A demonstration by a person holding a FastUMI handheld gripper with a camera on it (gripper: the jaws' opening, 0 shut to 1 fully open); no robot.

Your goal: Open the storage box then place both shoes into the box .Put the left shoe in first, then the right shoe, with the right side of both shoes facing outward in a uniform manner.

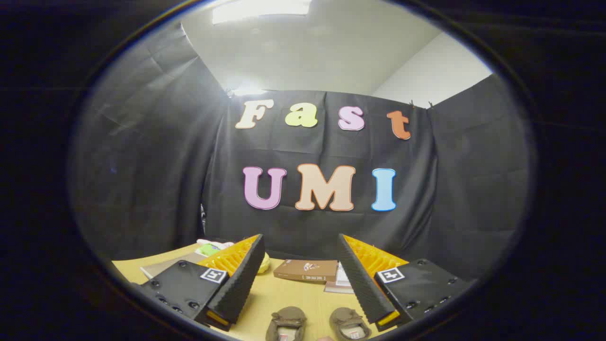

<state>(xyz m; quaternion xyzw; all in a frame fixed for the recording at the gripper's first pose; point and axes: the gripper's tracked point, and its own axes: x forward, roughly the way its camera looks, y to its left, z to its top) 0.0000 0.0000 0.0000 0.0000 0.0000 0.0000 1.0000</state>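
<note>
A hand-held gripper (300, 248) is hovering above a pale wooden table (284, 296), its two fingers (246, 277) spreading wide apart and gripping nothing, the gap between them standing empty. Down between the finger bases, close to the camera, a pair of small brown moccasin-style shoes is sitting side by side on the tabletop: the left-hand shoe (285, 323) and the right-hand shoe (349, 323), both lying apart from the fingers and showing their open tops, their near ends cut off. Beyond the fingertips, toward the table's far edge, a brown book (306, 270) is lying flat, with lighter printed papers (340, 279) resting just beside it, partly hidden behind one finger. Farther off on the other side, a flat grey item (163, 266) is lying near the table's edge, and something yellow-green and white (209, 247) is peeking out behind the finger. A black cloth wall (151, 180) is hanging behind the table.
</note>
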